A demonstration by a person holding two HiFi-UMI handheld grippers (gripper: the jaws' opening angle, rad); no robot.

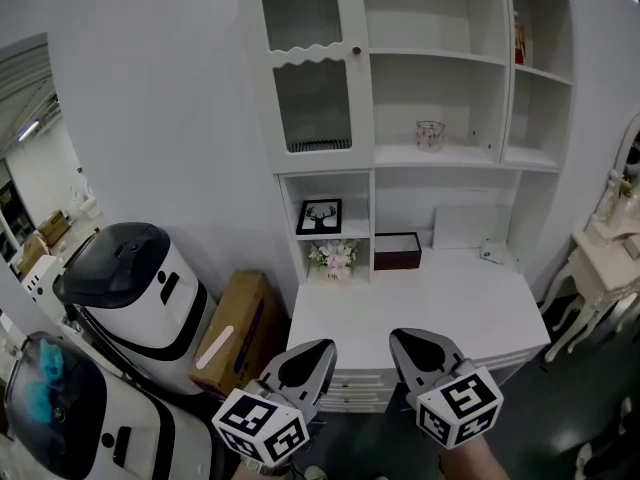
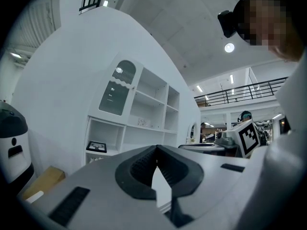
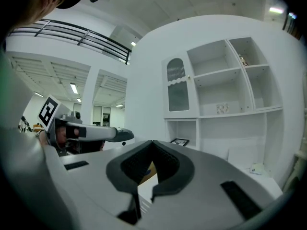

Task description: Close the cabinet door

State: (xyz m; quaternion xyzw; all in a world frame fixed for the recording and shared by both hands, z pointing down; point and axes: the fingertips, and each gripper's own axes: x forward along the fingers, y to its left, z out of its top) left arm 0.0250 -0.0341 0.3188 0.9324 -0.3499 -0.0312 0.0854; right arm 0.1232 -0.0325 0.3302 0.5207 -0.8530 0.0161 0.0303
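Claws are both hovering at the near edge of the scene. The left claw (image 1: 312,358) and the right claw (image 1: 415,348) are each staying clenched on nothing, jaws pressed together, as both gripper views are showing. They are pointing level towards the white cabinet, side by side and just apart, over the near edge of the tabletop (image 1: 440,313).

The cabinet door (image 1: 312,63), an arched glass panel, is sitting in the upper left compartment of the cabinet, on the far side of the tabletop and well above it. Its long axis is standing upright. Its knob (image 1: 356,51) is lying on the right edge, so the hinge is judged to be running down the left edge. From these views the door is looking close to flush with the cabinet face; whether it is slightly ajar cannot be told.

Key relation: the door is lying far from both claws, high up and a little to the left of the left claw, which is the nearer of the two. The right claw is facing the open shelves to the door's right, where a glass cup (image 1: 430,135) is standing. Any closing push is therefore judged to be calling for a reach up and away across the tabletop, meeting the panel near its knob side.
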